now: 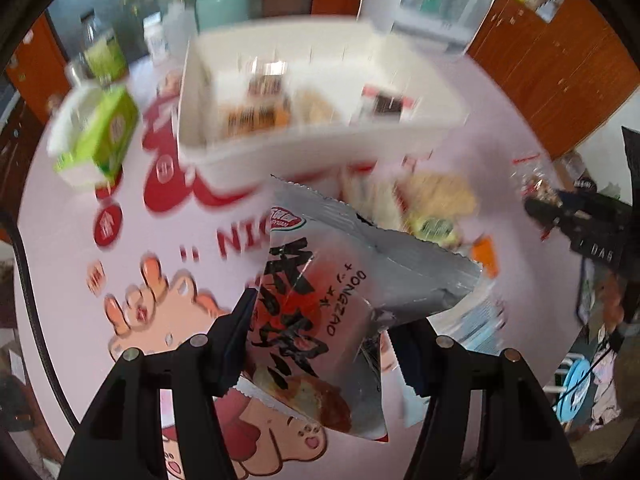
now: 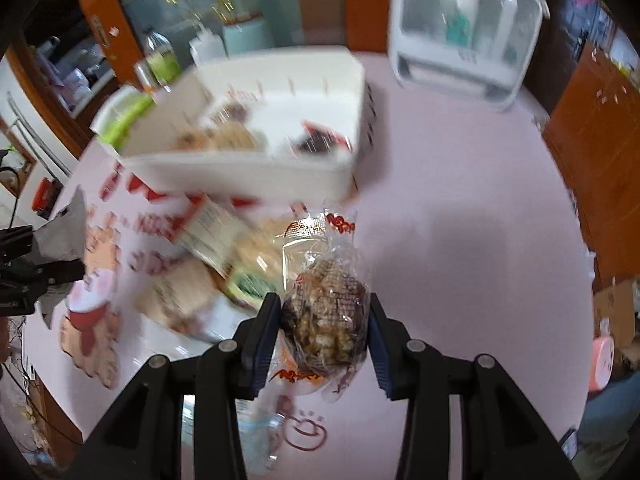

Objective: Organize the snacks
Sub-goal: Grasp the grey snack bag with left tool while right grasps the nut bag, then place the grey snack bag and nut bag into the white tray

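Left wrist view: green tissue box (image 1: 100,136) at far left on the pink printed tabletop (image 1: 72,264). Centre, left gripper (image 1: 320,344) is clamped on one silver snack packet (image 1: 332,320), black brush lettering, red patch, "DONGZAO" printed; packet is lifted above the tabletop, below the white bin (image 1: 304,148). Bin holds at least three blurred snacks. Loose snack pile (image 1: 432,208) lies right of the packet, count unclear.

Right wrist view: pile (image 2: 224,256) left of centre. Right gripper (image 2: 324,320) pinches one clear wrapper of brown puffed snack (image 2: 328,316), near side of the bin (image 2: 248,168). One white-framed container (image 2: 464,28) upper right.
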{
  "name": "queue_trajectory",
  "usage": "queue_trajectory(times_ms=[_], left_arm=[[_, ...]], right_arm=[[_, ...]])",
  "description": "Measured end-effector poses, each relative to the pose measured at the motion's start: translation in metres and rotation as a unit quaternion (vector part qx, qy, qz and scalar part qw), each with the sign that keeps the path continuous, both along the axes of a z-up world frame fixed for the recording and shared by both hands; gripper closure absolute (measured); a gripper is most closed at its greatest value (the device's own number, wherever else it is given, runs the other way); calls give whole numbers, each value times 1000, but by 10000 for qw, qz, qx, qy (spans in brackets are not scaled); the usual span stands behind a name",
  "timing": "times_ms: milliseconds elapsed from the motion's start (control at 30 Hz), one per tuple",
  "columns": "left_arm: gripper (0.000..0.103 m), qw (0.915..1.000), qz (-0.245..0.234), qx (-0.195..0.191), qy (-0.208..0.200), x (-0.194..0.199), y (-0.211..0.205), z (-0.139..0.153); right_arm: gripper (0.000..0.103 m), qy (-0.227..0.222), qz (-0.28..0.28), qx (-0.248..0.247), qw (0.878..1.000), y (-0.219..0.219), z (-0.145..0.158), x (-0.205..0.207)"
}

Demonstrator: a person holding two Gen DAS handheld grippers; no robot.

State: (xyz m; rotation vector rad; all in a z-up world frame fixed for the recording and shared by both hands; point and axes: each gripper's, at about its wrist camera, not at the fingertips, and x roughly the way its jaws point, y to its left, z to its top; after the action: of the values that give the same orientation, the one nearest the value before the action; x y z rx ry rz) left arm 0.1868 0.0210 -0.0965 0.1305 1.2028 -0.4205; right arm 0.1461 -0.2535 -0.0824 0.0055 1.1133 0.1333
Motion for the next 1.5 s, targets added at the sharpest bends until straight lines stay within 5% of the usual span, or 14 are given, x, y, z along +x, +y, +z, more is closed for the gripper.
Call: queue_trajectory(times_ms=[333, 567, 967, 1100, 1200, 1500], left_arm=[[42, 9932, 372, -412, -1026, 57, -35, 109], [42, 9857, 817, -469, -1398, 101, -46, 147], [40, 9867, 1018, -133, -1258, 156, -54, 102], [10, 9881, 1069, -174, -1090, 167, -52, 88], [7, 9887, 1078, -121, -1037, 170, -49, 82], [6, 9885, 1147, 138, -973, 159, -41, 78]], right_arm=[[61, -1415, 122, 220, 9896, 39, 125, 38], [60, -1980, -289, 167, 9796, 58, 169, 81], [53, -1518, -515, -176, 9869, 62, 131, 150], [42, -1382, -528, -3, 9890, 59, 116, 154], [33, -1335, -537, 54, 9896, 58, 112, 154], [33, -1210, -356, 28, 9920, 57, 109, 140]])
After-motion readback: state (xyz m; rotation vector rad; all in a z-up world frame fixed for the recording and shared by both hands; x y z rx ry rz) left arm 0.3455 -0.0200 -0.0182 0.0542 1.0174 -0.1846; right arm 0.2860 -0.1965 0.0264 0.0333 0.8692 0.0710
